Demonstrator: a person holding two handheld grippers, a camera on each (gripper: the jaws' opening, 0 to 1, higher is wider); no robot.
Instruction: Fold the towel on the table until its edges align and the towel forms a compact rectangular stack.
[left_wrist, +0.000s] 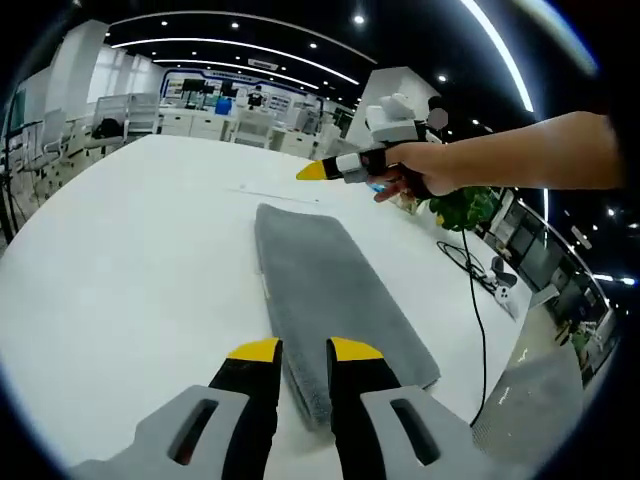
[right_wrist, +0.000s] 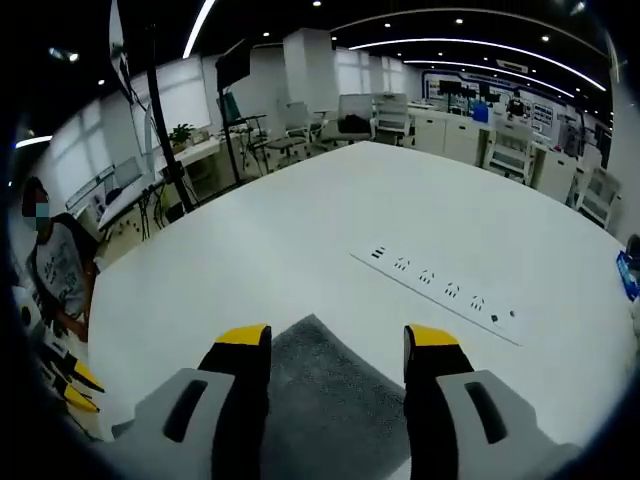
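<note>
A grey towel (left_wrist: 335, 285) lies folded into a long narrow strip on the white table (left_wrist: 130, 260). My left gripper (left_wrist: 305, 350) hovers at its near end with the jaws a narrow gap apart. The towel's left edge shows through that gap, and the right jaw covers part of the cloth. A hand holds my right gripper (left_wrist: 312, 171) above the table just past the towel's far end. In the right gripper view, the right gripper (right_wrist: 338, 338) is open, with a towel (right_wrist: 325, 400) corner lying flat below, between its jaws.
A flush power strip (right_wrist: 440, 288) runs across the table (right_wrist: 300, 230) beyond the towel corner. A black cable (left_wrist: 474, 290), a white controller (left_wrist: 506, 291) and a green plant (left_wrist: 466, 206) sit near the table's right edge. A person (right_wrist: 55, 270) sits off the table's left side.
</note>
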